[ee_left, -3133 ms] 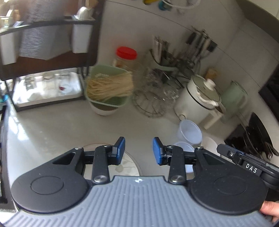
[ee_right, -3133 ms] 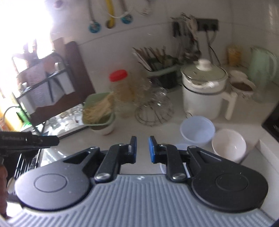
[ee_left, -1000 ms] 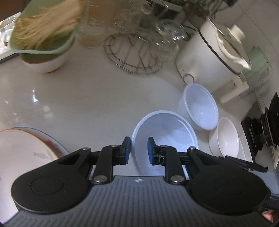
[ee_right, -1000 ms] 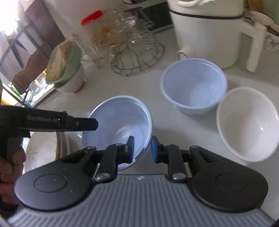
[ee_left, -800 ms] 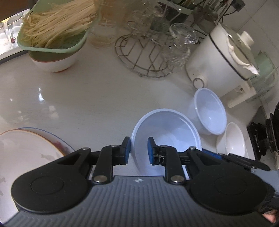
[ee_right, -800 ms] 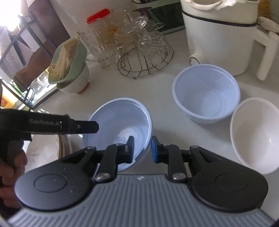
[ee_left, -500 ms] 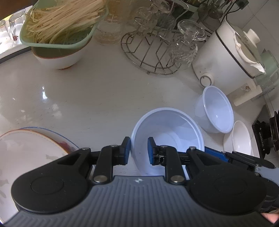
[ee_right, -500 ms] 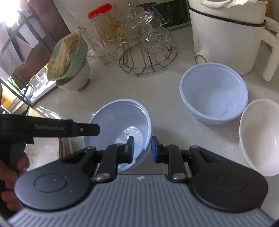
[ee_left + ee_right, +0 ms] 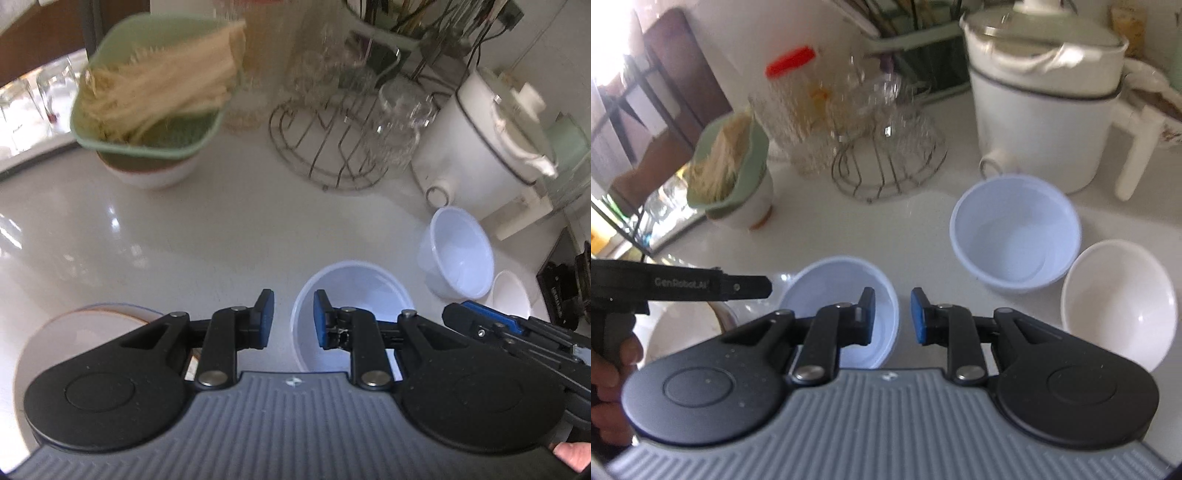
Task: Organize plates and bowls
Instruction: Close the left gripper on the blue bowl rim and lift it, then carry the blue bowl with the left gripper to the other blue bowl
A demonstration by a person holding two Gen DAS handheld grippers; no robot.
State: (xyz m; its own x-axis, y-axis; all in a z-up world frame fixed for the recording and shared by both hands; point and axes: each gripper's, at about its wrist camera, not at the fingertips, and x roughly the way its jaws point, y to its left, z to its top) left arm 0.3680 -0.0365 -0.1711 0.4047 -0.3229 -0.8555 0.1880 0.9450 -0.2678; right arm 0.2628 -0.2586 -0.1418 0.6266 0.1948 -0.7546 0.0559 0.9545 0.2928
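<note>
A pale blue plastic bowl (image 9: pixel 354 291) sits on the white counter between both grippers; it also shows in the right wrist view (image 9: pixel 838 291). My left gripper (image 9: pixel 290 321) is open, with the bowl's left rim near its right finger. My right gripper (image 9: pixel 892 317) is open, with the bowl's right rim at its left finger. A second blue bowl (image 9: pixel 1015 240) and a white bowl (image 9: pixel 1119 306) stand to the right. A plate (image 9: pixel 92 332) with an orange rim lies at the lower left.
A green strainer of noodles (image 9: pixel 155 96) rests on a bowl at the back left. A wire rack with glasses (image 9: pixel 340 122), a red-lidded jar (image 9: pixel 792 92) and a white electric pot (image 9: pixel 1045 92) stand behind. A stove edge (image 9: pixel 565 284) is at the right.
Both grippers have opened from around the blue bowl's rim, and it now rests on the counter. Both cameras have pulled back and tilted up slightly.
</note>
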